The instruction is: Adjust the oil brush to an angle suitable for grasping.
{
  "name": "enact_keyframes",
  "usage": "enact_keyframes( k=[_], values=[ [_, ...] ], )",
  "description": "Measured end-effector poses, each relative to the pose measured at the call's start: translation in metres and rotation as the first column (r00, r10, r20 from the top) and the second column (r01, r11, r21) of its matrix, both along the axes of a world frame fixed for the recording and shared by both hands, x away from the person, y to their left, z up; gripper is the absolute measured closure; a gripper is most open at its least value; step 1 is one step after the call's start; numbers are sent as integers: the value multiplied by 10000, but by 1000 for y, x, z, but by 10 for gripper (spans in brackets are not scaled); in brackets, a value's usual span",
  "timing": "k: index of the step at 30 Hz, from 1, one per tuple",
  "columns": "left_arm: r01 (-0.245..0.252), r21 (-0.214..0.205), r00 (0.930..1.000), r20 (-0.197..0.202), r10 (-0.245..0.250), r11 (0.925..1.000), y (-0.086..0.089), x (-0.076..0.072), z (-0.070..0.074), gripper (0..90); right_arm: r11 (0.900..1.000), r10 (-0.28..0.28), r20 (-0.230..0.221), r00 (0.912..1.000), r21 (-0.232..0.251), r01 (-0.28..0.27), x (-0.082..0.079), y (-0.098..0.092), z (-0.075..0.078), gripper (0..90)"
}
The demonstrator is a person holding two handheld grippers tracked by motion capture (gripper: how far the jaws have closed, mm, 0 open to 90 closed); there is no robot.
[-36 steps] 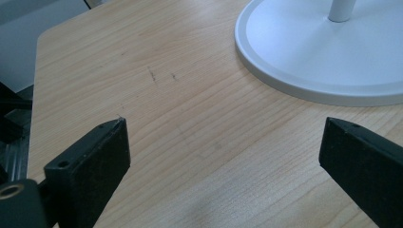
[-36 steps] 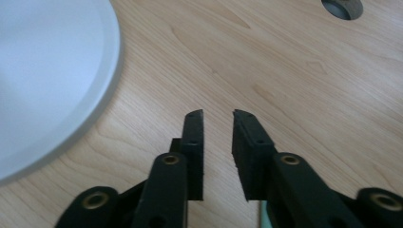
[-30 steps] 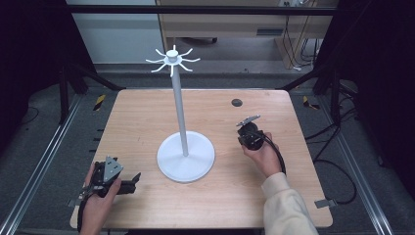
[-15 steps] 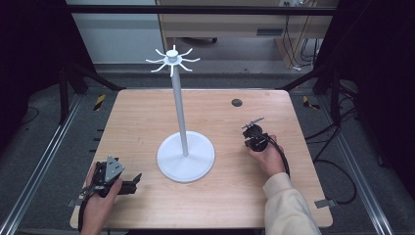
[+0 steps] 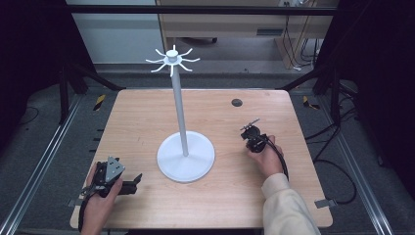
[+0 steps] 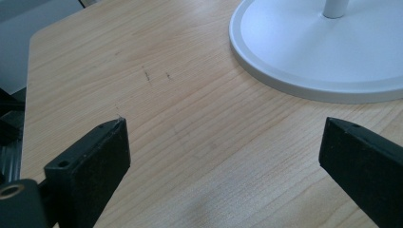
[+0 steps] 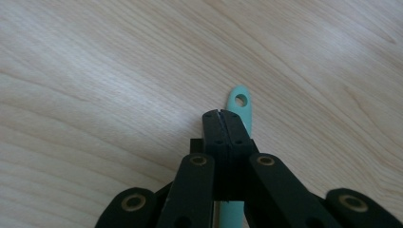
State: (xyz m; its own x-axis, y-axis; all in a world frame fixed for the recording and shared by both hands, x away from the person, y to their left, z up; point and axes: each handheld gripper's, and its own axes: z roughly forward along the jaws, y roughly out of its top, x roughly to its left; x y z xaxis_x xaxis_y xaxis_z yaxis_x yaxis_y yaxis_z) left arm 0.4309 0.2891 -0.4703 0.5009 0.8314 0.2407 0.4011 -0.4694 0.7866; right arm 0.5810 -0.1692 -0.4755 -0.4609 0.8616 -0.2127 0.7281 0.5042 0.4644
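A white stand [image 5: 185,159] rises from its round base at the table's middle, with a ring of hooks [image 5: 172,60] on top. Right of the base, my right gripper [image 5: 250,128] is shut on a thin teal strip with a hole in its end [image 7: 241,105]. That end sticks out past the closed fingertips [image 7: 221,122], above the bare wood. My left gripper [image 5: 136,182] rests near the front left corner and points toward the base. Its jaws stand wide apart [image 6: 223,137] with nothing between them, and the base's rim [image 6: 304,88] lies just ahead.
A small dark round hole [image 5: 237,103] sits in the tabletop at the back right. Cables trail from both grippers. Metal frame rails run along both sides of the table [image 5: 137,117].
My right gripper has drifted slightly to the right and toward the person, still shut on the teal strip. The left gripper has stayed where it was.
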Motion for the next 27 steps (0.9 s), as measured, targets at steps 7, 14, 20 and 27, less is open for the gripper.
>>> enact_keyframes(
  k=[7,14,20,27],
  values=[
    [-5,-11,10000,-8,5,10000,0,0,0,27,9974,-676,20,9977,255,675,3,-12,0,900],
    [8,-9,10000,7,-8,10000,-1,0,0,26,9970,-774,58,9970,64,773,3,-12,0,900],
    [1,-8,10000,-4,-1,10000,0,0,0,26,9927,-1151,34,9934,363,1149,4,-20,1,900],
    [27,12,10000,8,-27,10000,-1,0,0,26,9909,-1239,65,9923,537,1234,3,-23,1,900]
  ],
)
